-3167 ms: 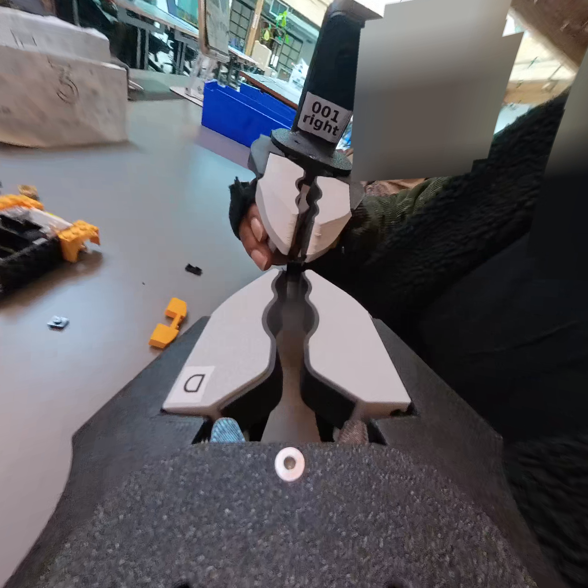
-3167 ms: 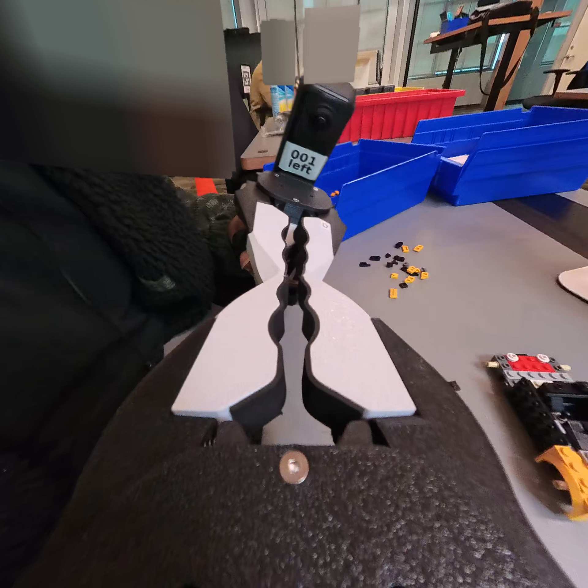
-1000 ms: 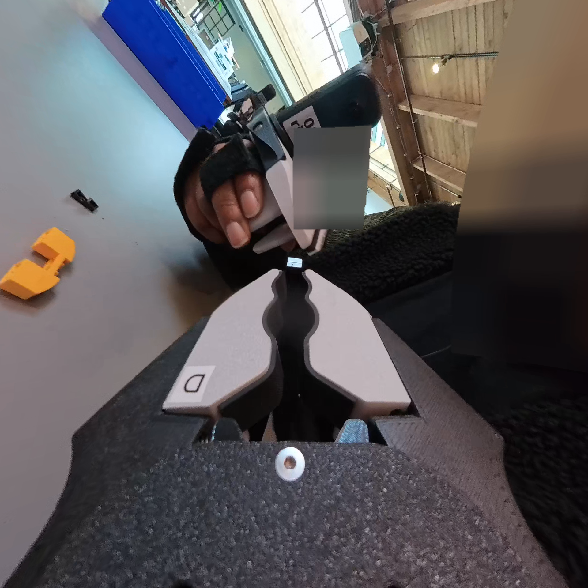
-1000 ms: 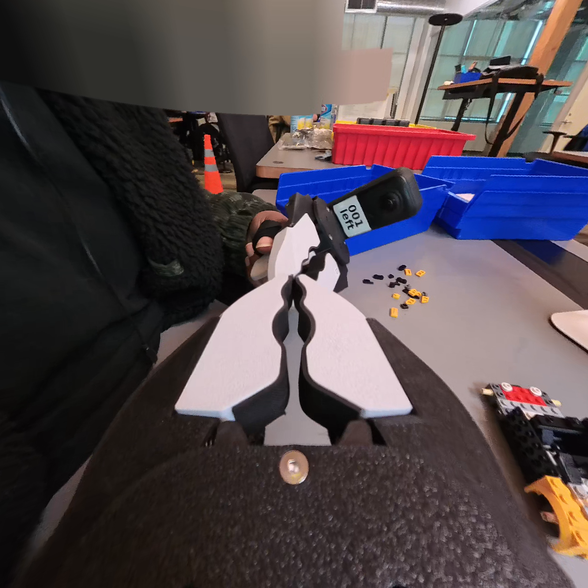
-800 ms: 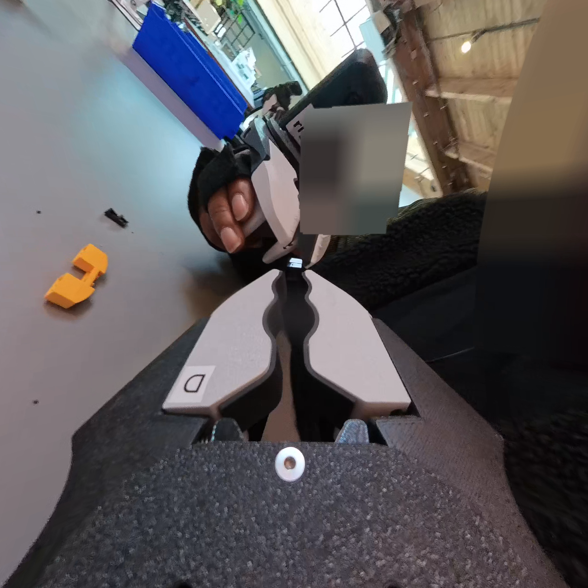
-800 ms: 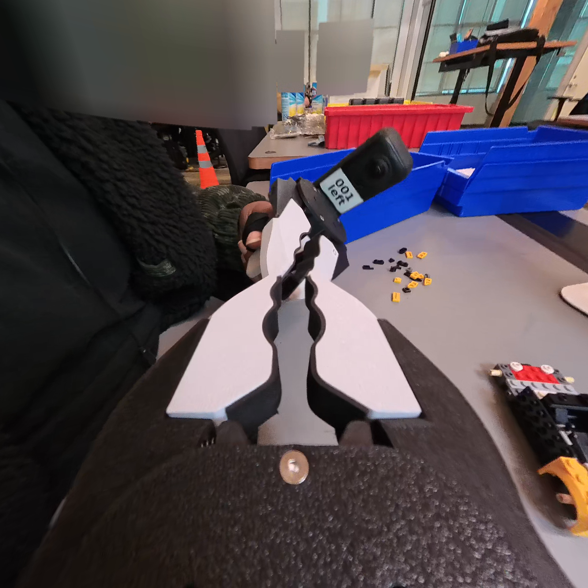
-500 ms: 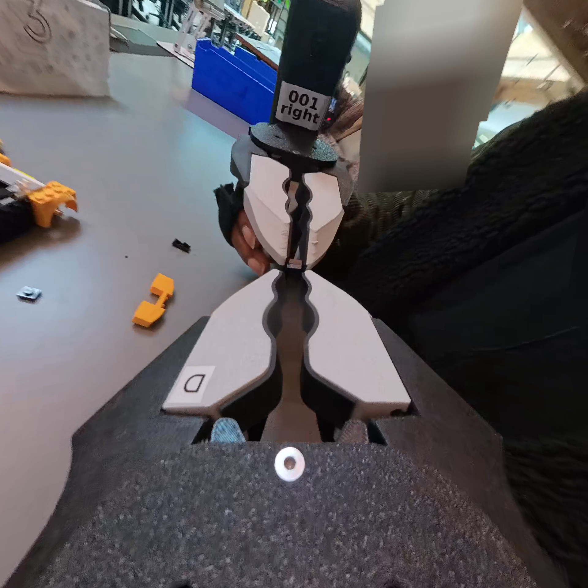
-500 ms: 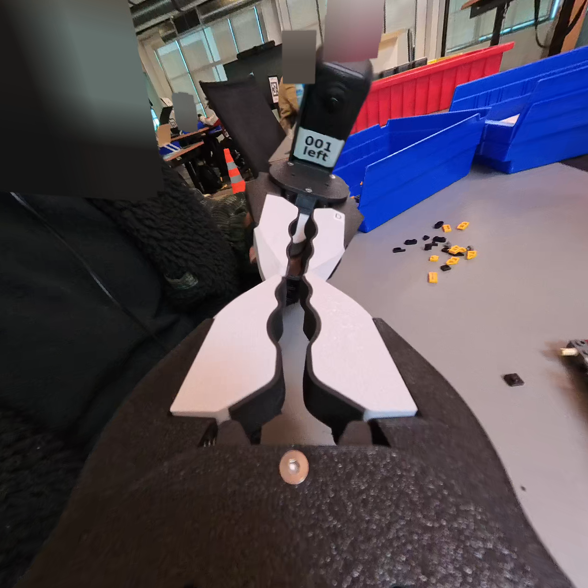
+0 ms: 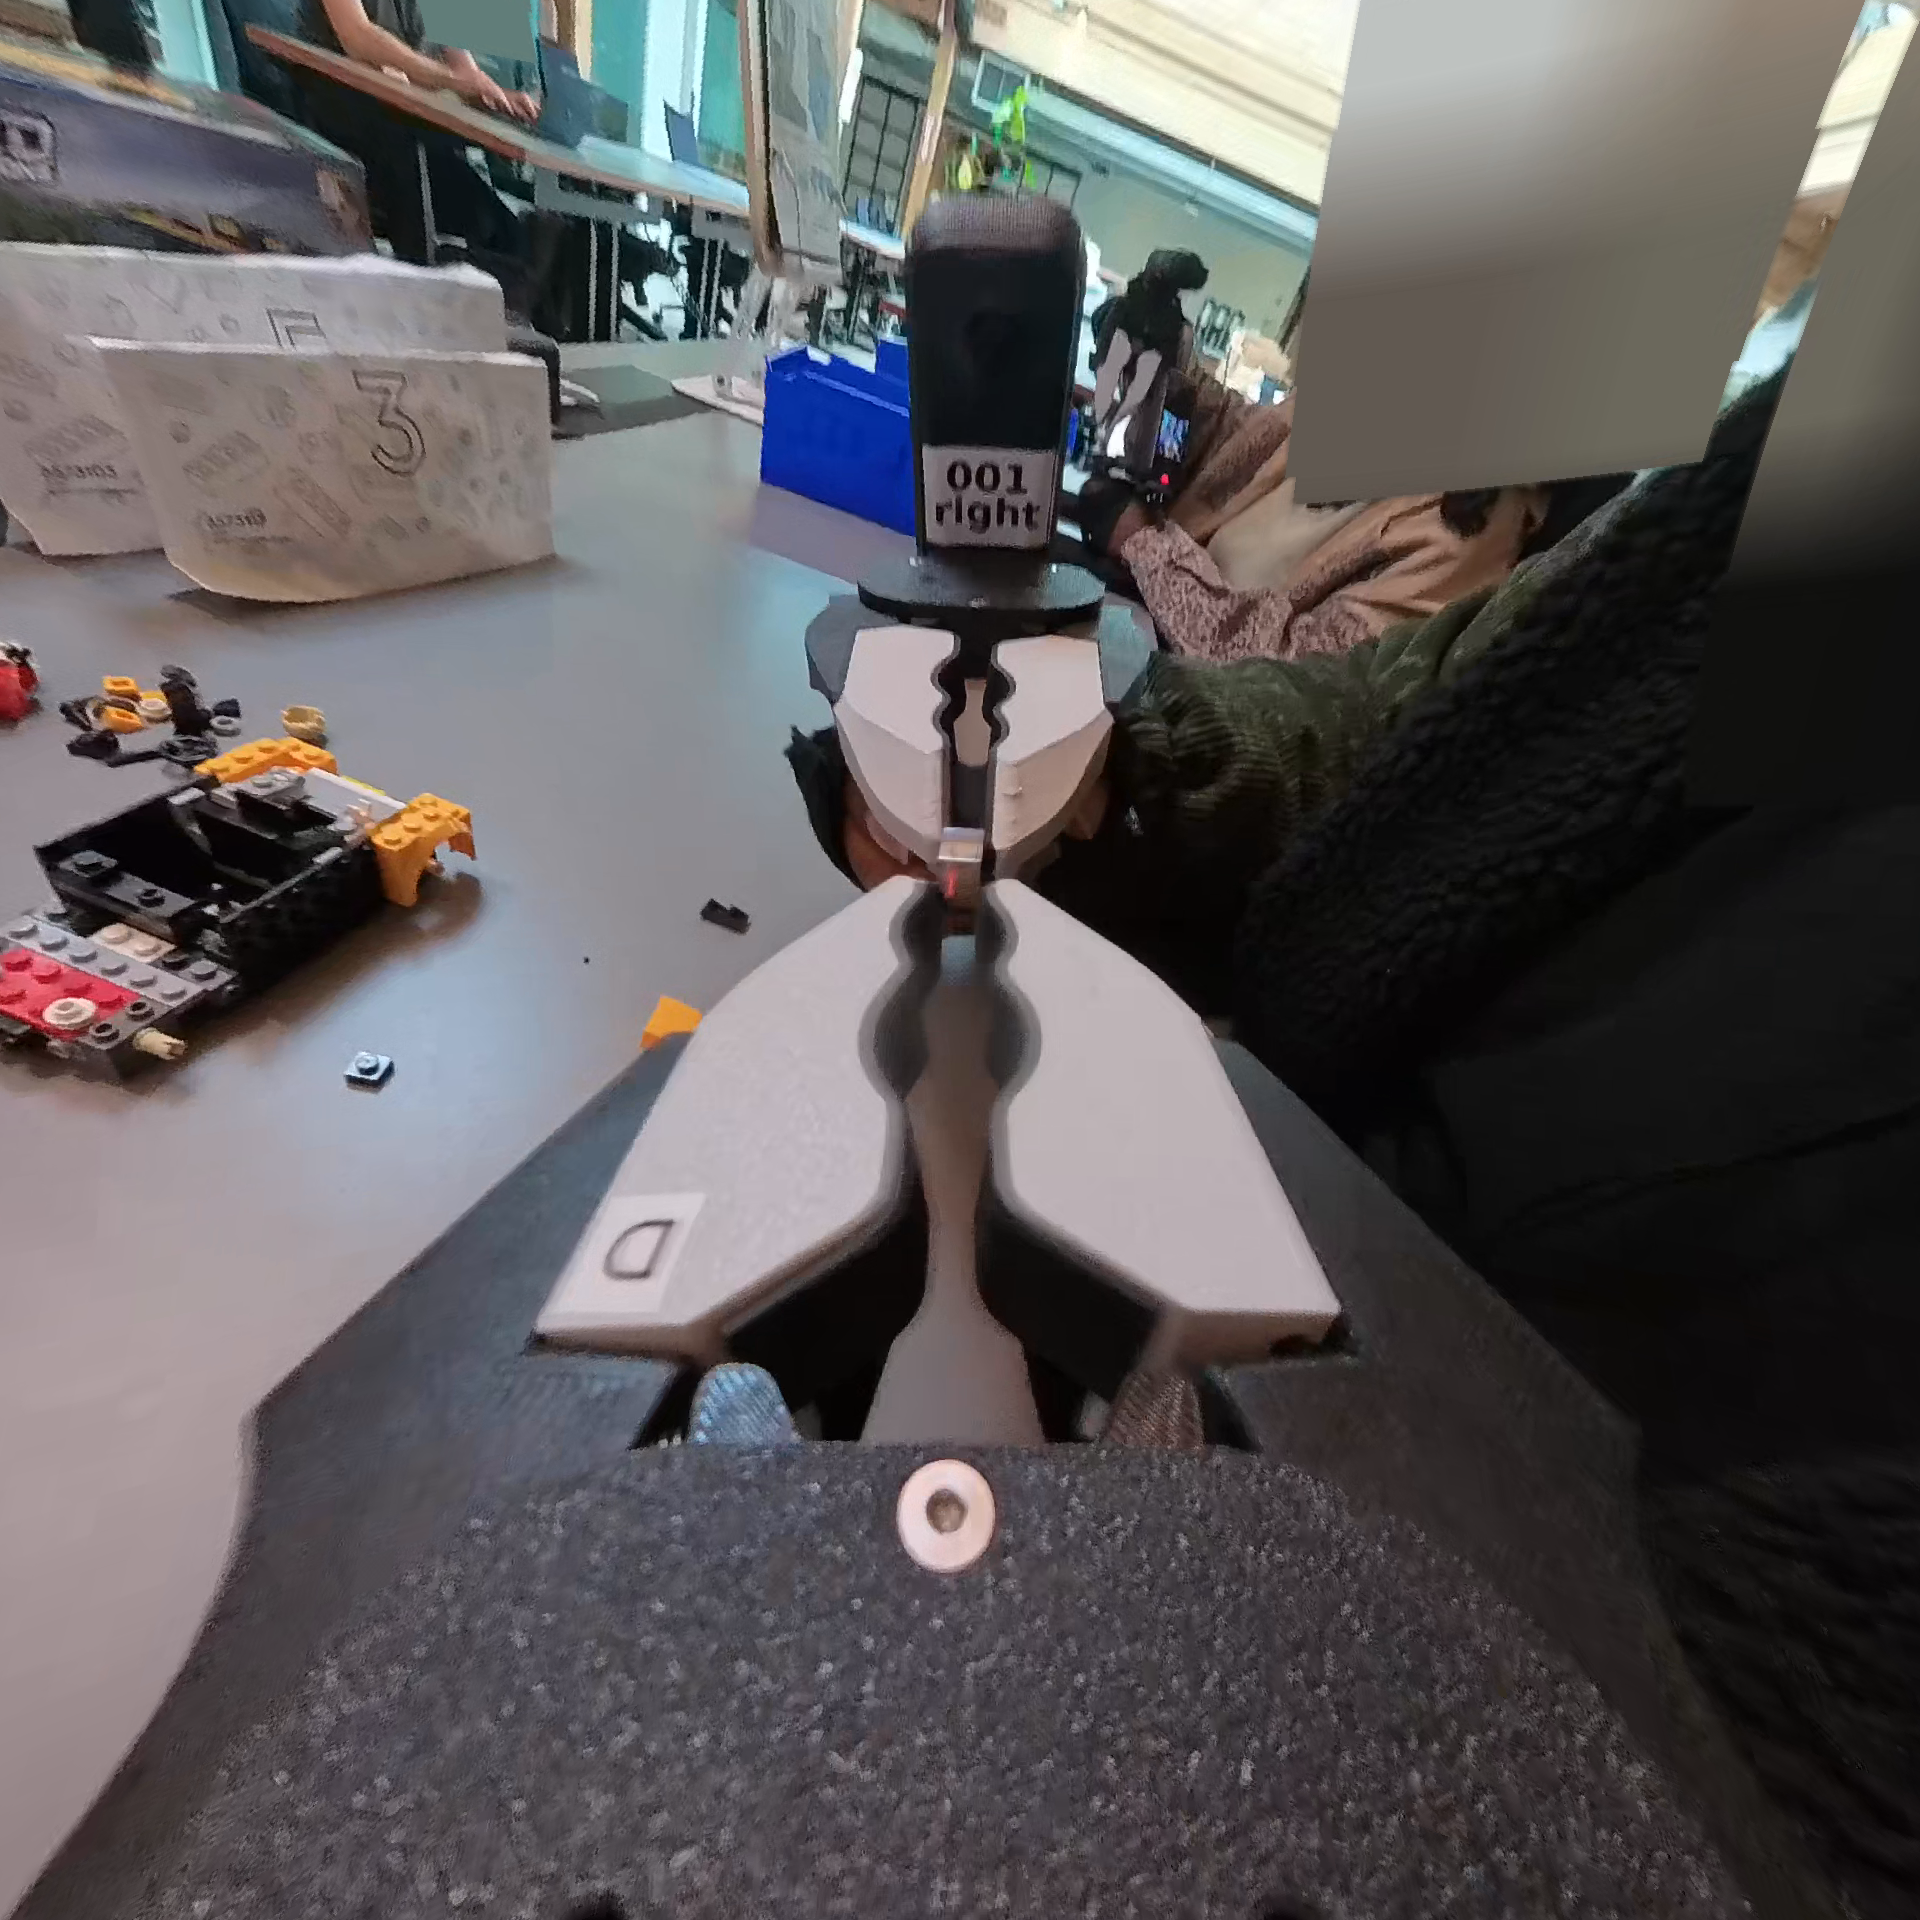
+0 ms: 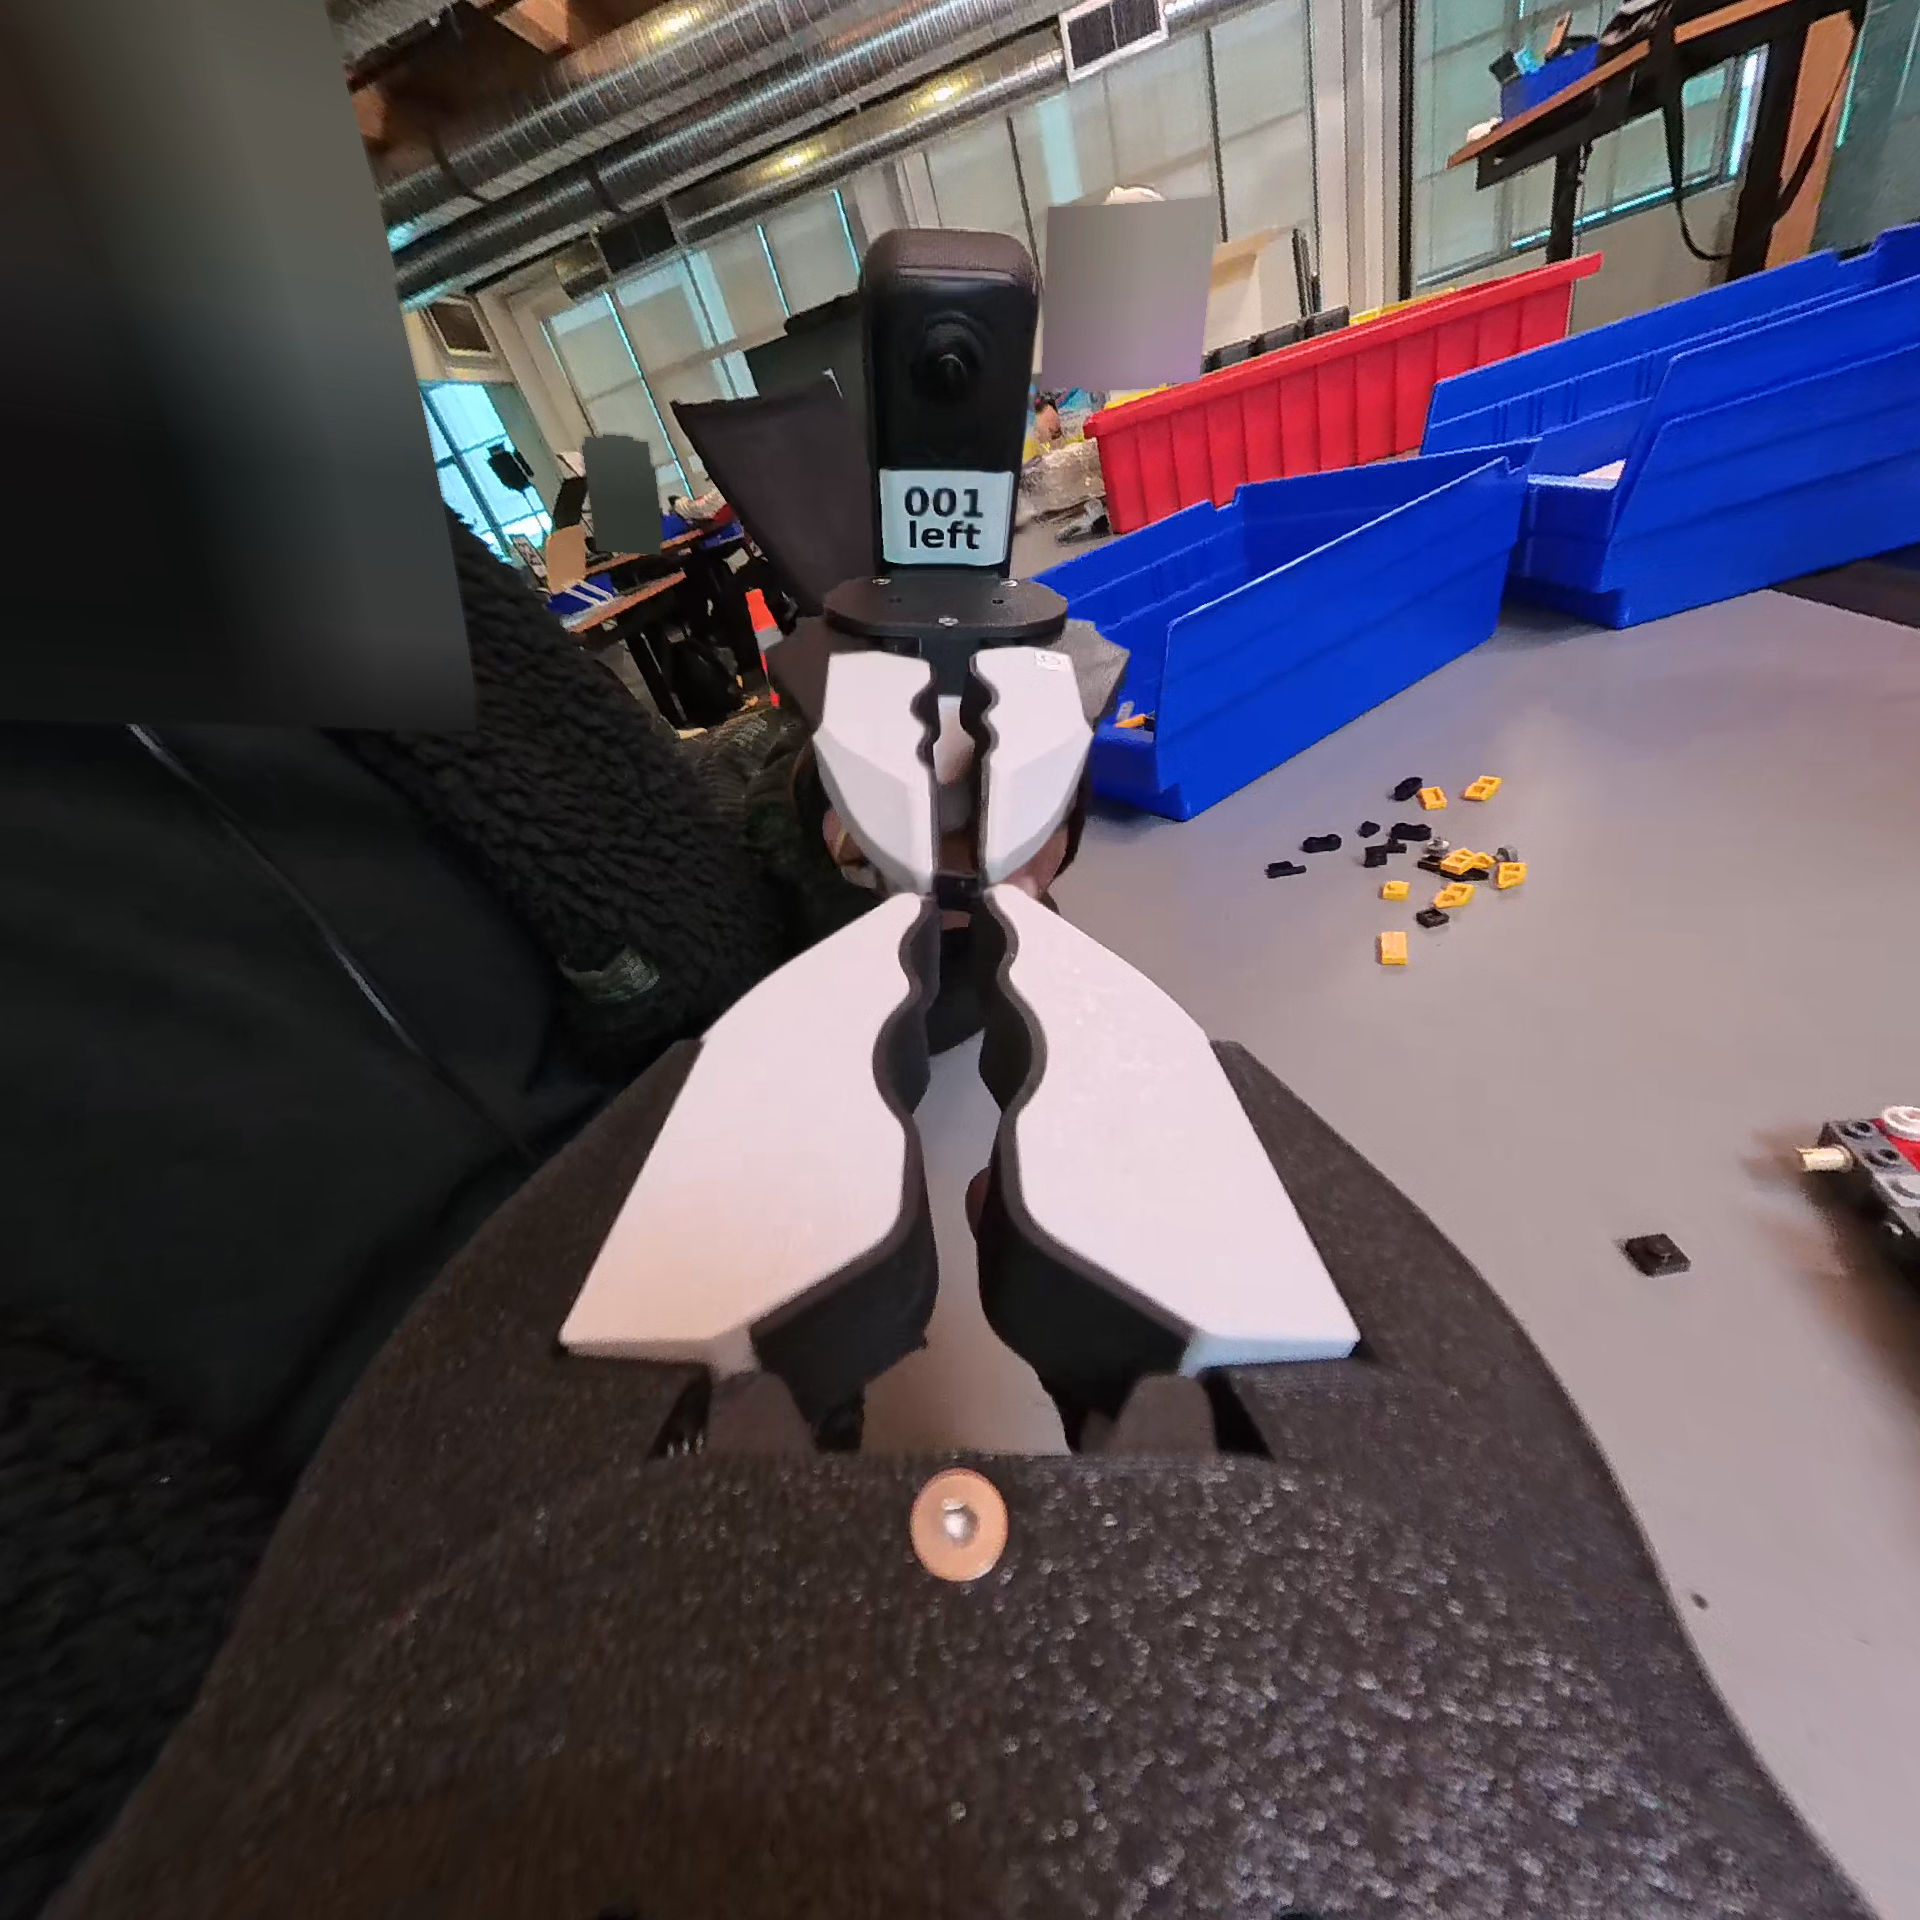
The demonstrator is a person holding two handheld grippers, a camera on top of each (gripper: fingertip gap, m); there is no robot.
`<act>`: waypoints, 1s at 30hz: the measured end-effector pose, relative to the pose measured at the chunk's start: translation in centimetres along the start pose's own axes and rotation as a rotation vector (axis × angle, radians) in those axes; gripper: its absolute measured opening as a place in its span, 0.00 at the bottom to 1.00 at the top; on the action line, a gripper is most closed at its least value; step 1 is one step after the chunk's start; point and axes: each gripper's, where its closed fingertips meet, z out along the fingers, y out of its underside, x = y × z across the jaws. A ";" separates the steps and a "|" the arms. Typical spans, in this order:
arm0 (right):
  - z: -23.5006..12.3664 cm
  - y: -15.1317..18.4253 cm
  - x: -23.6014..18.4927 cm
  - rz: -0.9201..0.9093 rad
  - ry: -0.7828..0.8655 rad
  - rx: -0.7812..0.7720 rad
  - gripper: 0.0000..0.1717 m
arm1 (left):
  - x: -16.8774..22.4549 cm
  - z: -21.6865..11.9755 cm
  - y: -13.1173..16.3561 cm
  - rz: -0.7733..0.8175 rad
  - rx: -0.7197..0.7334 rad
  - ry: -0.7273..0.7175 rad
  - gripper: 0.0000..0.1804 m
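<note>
Both grippers meet tip to tip above the surface (image 10: 1558, 1091). The left gripper (image 9: 951, 902) and right gripper (image 10: 956, 902) each pinch a tiny brick piece (image 9: 958, 854), grey on one face and black on the other. It looks light, rigid and slick, so the grip belongs on its flat faces.
</note>
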 end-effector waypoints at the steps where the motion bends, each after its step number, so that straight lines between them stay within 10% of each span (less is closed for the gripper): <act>1: -0.4 -0.4 0.2 0.008 0.005 0.027 0.00 | -0.4 -0.7 -0.7 0.005 0.042 -0.024 0.00; 12: -1.7 -0.6 1.7 -0.006 0.076 0.032 0.00 | -2.1 -2.7 -1.9 0.046 0.089 -0.112 0.00; 20: -2.5 -0.9 3.7 0.047 0.164 0.073 0.00 | -7.9 -9.7 -5.2 0.183 0.172 -0.581 0.04; 30: -3.3 -1.4 4.9 0.035 0.253 0.090 0.11 | -12.4 -18.6 -1.4 0.146 -0.302 -1.086 0.11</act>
